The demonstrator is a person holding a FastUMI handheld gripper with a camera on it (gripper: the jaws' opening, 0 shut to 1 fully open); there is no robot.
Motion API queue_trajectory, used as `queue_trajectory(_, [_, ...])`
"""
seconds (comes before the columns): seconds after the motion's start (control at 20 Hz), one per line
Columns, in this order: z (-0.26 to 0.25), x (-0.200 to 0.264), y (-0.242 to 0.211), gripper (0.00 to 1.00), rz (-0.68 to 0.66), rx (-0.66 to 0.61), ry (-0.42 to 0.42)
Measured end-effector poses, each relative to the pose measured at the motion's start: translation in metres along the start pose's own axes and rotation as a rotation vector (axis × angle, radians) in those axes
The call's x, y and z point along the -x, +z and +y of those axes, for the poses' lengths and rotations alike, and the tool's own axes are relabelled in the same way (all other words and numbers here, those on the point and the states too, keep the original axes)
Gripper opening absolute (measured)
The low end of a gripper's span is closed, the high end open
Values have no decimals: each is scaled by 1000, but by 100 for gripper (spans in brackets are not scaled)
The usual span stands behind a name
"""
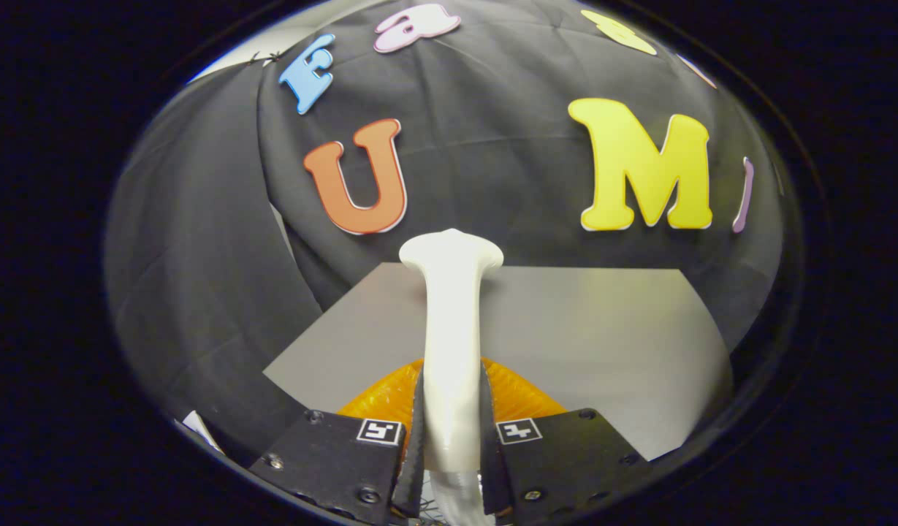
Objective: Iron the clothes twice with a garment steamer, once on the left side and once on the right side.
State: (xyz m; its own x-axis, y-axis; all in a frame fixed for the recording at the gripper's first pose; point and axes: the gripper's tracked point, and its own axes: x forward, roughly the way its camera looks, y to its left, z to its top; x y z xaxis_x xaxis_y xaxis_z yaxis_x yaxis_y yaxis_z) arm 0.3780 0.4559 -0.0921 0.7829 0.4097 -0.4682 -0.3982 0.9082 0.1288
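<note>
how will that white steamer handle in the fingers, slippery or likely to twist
The garment steamer looks smooth and glossy, so probably somewhat slippery. The gripper clamps its narrow neck with both fingers, while the wider head sits well beyond them, so it may tend to pivot. It looks rigid, not floppy.

Black cloth wall (492, 139) hung behind and to the left, creased and draped in folds. Grey counter (602, 329) ran up to its base, surface smooth and matte. Light fell evenly on the counter, brighter toward the right. Pale gap showed above the cloth's upper left edge.
</note>
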Motion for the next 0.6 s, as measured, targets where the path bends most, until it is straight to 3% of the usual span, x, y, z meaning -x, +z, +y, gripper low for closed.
queue_trajectory(0.6, [-10,162,46,34,-238,1,104])
